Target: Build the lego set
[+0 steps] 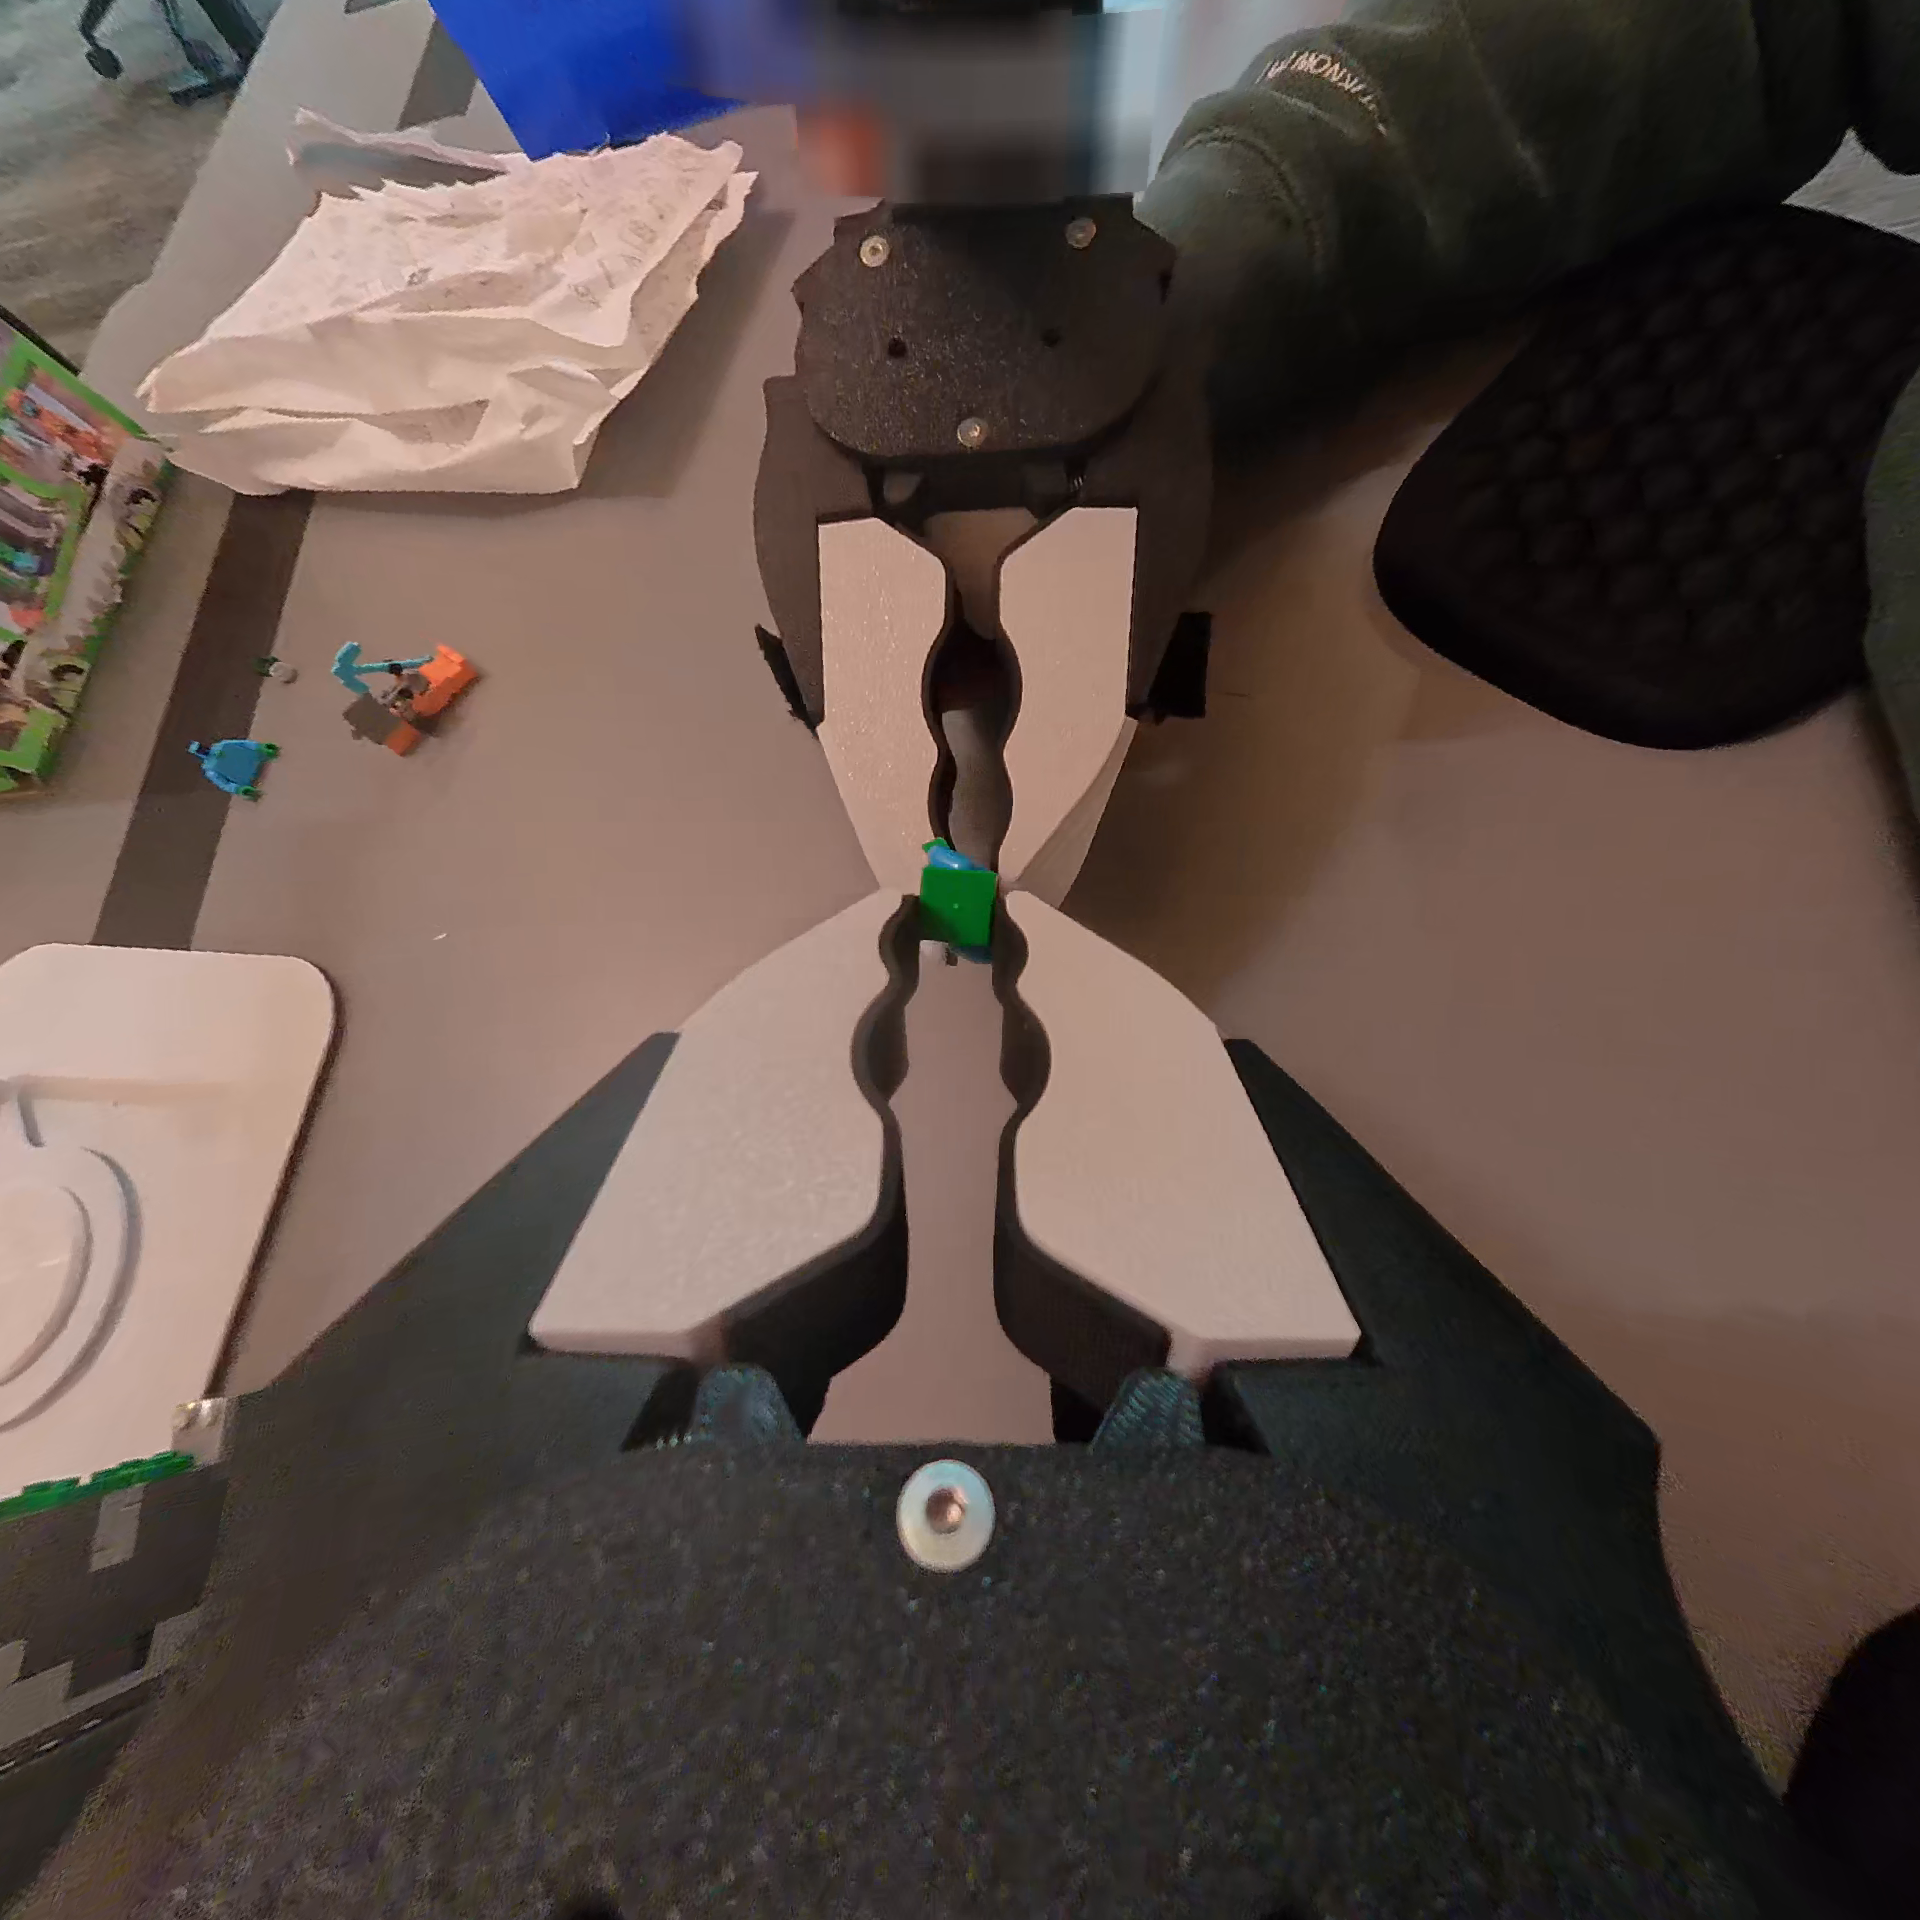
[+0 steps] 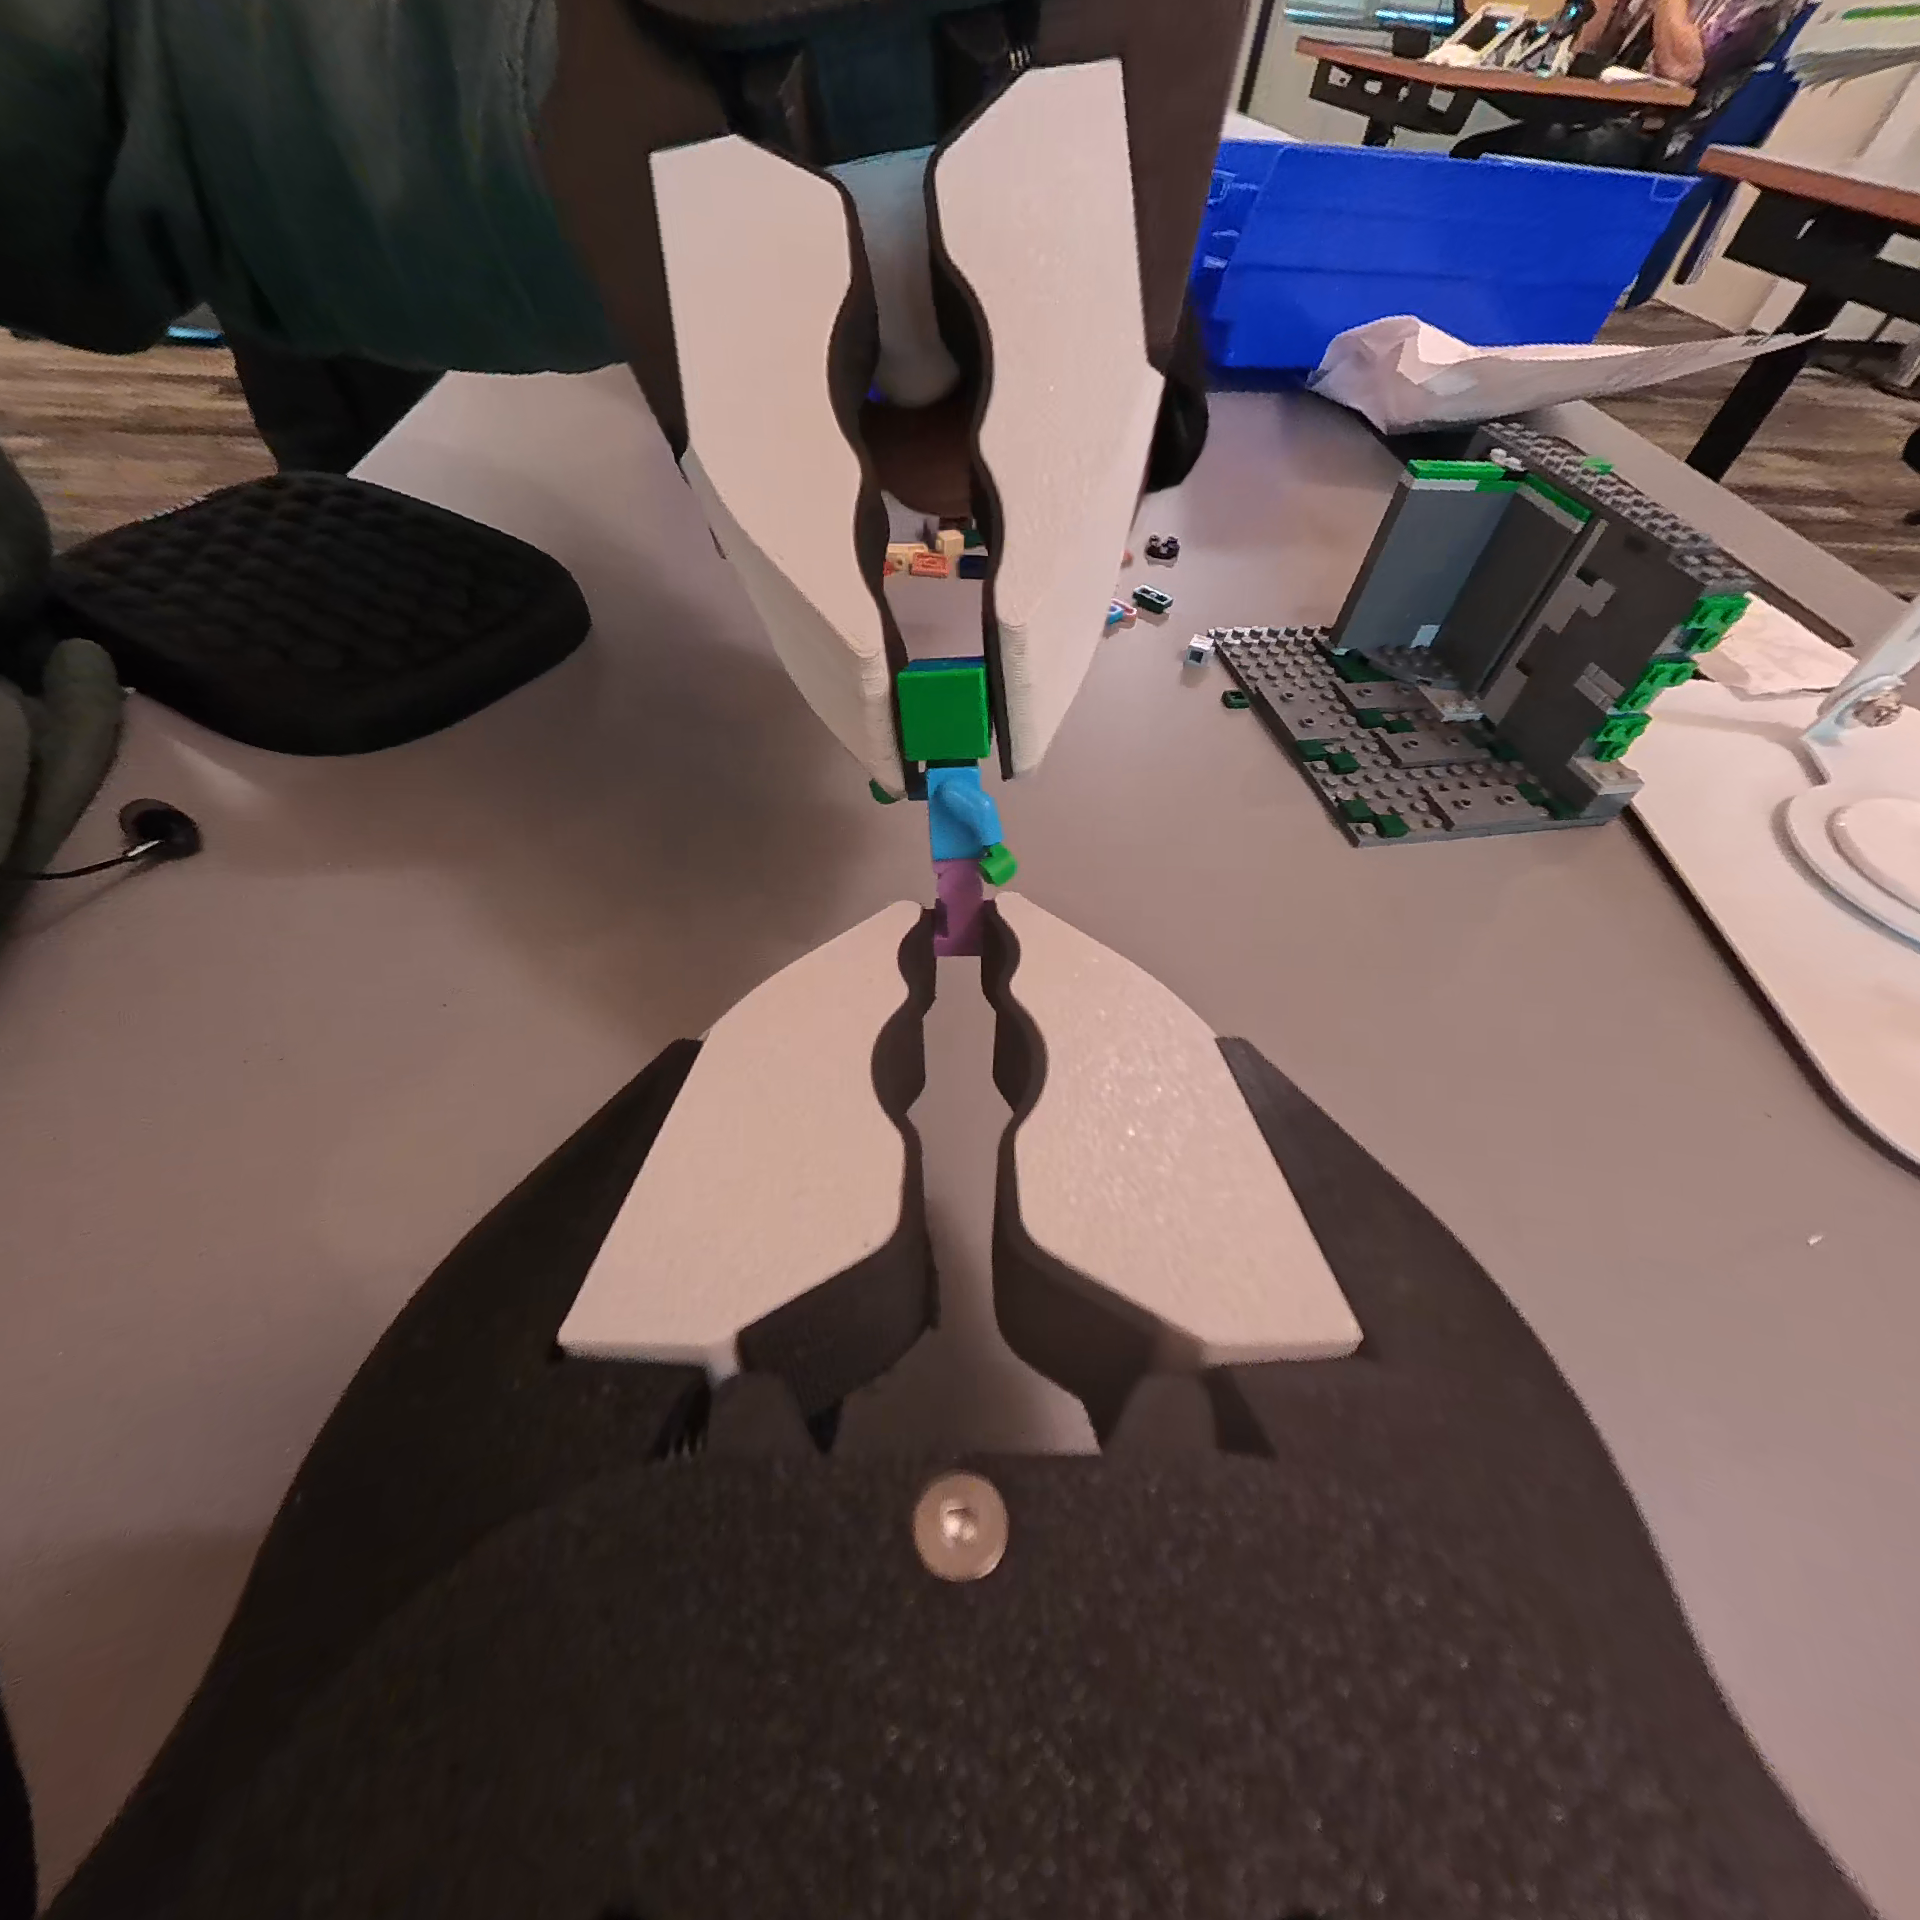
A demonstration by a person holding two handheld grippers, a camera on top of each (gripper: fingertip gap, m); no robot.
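A minifigure with a green cube head (image 2: pixel 940 712), a blue torso (image 2: pixel 961 821) and purple legs (image 2: pixel 956 909) is held in the air between my two grippers, which face each other tip to tip. My left gripper (image 1: pixel 956 920) is shut on the green head (image 1: pixel 956 904); it comes in from above in the right wrist view (image 2: pixel 940 743). My right gripper (image 2: pixel 958 930) is shut on the purple legs; it shows opposite in the left wrist view (image 1: pixel 971 862). The partly built grey and green lego wall on its baseplate (image 2: pixel 1507 665) stands on the table to the right.
Loose small pieces (image 2: pixel 1143 597) lie near the build. A small orange and teal build (image 1: pixel 410 696) and a blue figure (image 1: pixel 234 764) lie at the left. A crumpled white paper bag (image 1: pixel 447 332), the set box (image 1: pixel 62 561), a white board (image 1: pixel 156 1143), a black mesh cushion (image 1: pixel 1662 468) and a blue bin (image 2: pixel 1434 260) ring the grey table. The tips of both grippers are at nearly the same place. Both grippers' tips are roughly 30 centimeters from the blue figure (image 1: pixel 234 764).
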